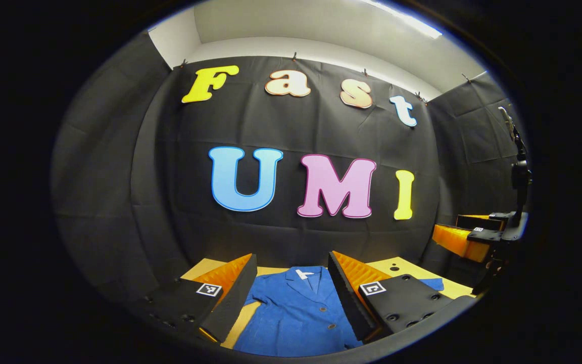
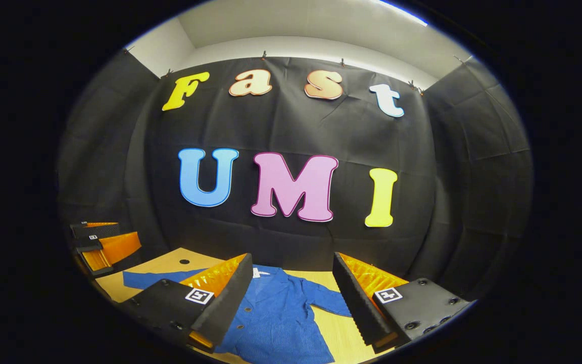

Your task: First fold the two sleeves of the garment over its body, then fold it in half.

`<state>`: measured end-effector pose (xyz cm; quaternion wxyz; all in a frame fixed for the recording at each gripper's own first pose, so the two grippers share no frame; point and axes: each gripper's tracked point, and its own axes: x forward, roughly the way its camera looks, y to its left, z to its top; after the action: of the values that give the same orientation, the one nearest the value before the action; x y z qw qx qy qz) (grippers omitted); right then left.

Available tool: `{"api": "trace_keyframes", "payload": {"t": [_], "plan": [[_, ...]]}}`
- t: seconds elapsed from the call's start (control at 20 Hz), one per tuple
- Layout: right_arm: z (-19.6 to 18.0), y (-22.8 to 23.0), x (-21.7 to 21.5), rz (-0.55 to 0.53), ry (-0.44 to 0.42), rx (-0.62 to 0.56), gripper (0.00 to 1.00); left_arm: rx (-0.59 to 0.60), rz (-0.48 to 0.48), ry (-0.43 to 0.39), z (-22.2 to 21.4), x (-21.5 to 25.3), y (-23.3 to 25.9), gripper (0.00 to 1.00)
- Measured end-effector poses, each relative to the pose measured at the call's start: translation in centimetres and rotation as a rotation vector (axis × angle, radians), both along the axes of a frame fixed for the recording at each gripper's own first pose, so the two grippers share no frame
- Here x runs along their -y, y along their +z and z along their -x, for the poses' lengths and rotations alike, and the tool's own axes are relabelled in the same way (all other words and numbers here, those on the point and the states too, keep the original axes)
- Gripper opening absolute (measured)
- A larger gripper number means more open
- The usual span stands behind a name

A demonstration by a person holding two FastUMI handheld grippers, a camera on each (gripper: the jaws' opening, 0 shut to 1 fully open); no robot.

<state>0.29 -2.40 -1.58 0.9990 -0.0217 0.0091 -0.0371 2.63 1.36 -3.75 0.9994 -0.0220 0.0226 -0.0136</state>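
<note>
A blue button-front jacket lies flat on the wooden table, its collar toward the back wall. In the right gripper view the jacket has one sleeve stretched out to the left and the other sleeve angled out to the right. My left gripper hovers open above the jacket's chest, holding nothing. My right gripper is open too, above the jacket's right half. Each gripper appears in the other's view: the right gripper at the far right, the left gripper at the far left.
Black cloth walls close the booth at the back and on both sides, right behind the table. A dark upright piece rises above the right gripper. Small round holes dot the bare table top near its back corners.
</note>
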Motion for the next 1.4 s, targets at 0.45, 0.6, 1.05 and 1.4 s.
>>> {"api": "trace_keyframes", "payload": {"t": [0.45,0.6,1.05,1.4], "plan": [[-3.8,-4.9,3.2,-0.084,-0.024,-0.094,0.96,-0.051,-0.017,0.026,-1.5,-0.2,-1.1,0.81],[-5.0,-7.9,6.7,-0.122,-0.082,-0.16,1.0,-0.064,-0.038,0.019,-2.4,1.0,-1.3,0.81],[-6.2,-20.0,20.2,-0.266,-0.301,-0.394,0.97,-0.14,-0.05,-0.024,-6.7,7.2,-3.5,0.82],[-6.8,-28.9,28.1,-0.344,-0.457,-0.566,0.97,-0.188,-0.086,-0.079,-9.8,11.5,-4.9,0.82]]}}
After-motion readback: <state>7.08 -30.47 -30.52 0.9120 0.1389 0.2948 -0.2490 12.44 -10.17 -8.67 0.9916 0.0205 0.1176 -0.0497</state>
